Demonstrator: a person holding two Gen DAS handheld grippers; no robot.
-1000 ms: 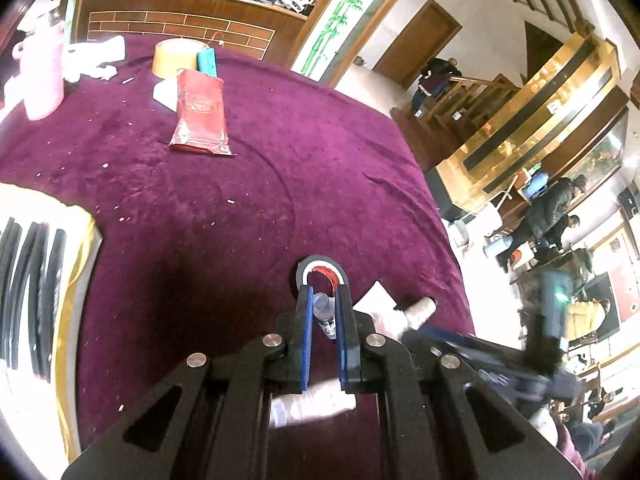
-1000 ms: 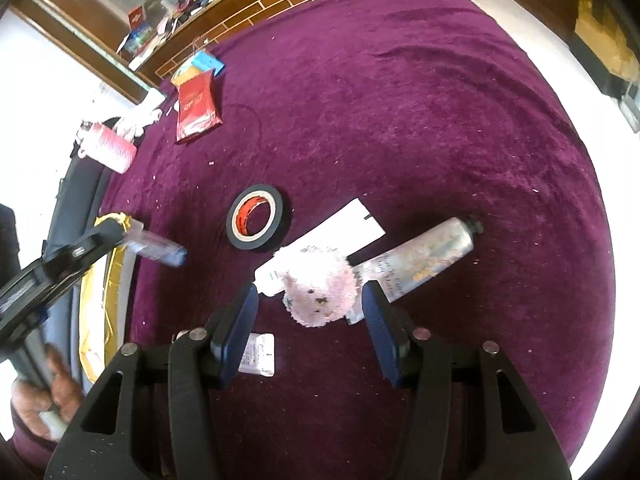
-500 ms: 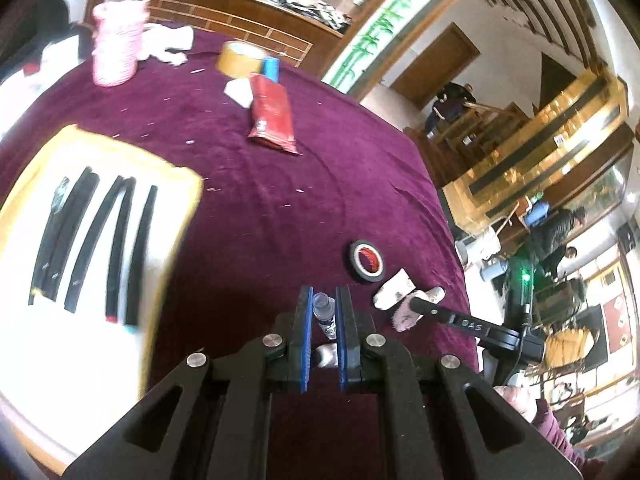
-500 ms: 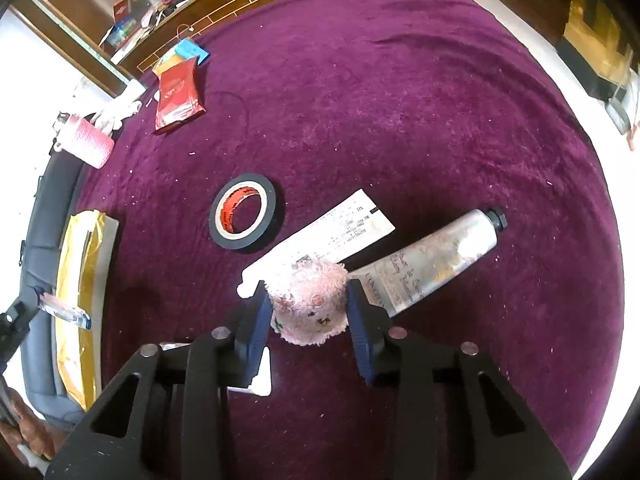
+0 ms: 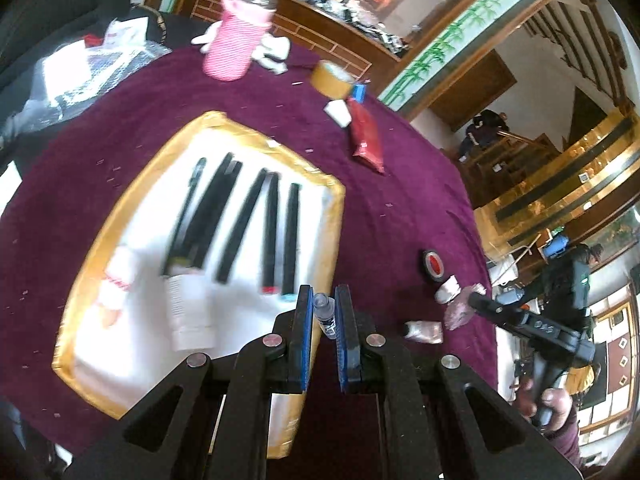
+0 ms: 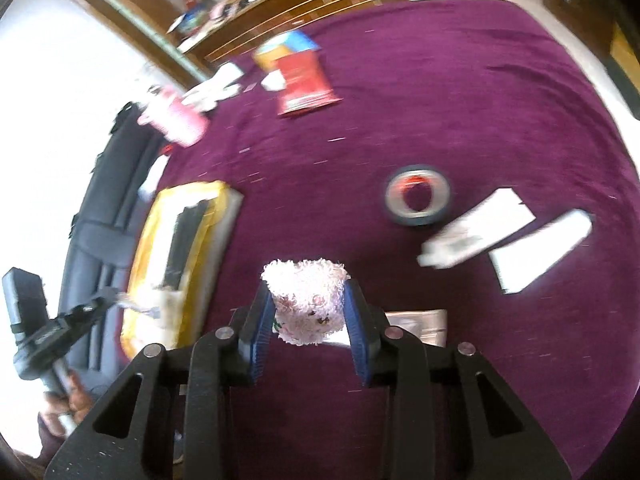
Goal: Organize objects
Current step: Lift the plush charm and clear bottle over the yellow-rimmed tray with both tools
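Left hand-held gripper (image 5: 323,312) over tray (image 5: 336,216)

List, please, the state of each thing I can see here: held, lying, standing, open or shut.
left claw: shut on small bottle
right claw: shut on fluffy pink item
black tape roll: lying flat
tray: holding black pens
pink cup: standing

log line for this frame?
left tongs: shut on small bottle, over tray | right tongs: shut on pink fluffy item, above cloth
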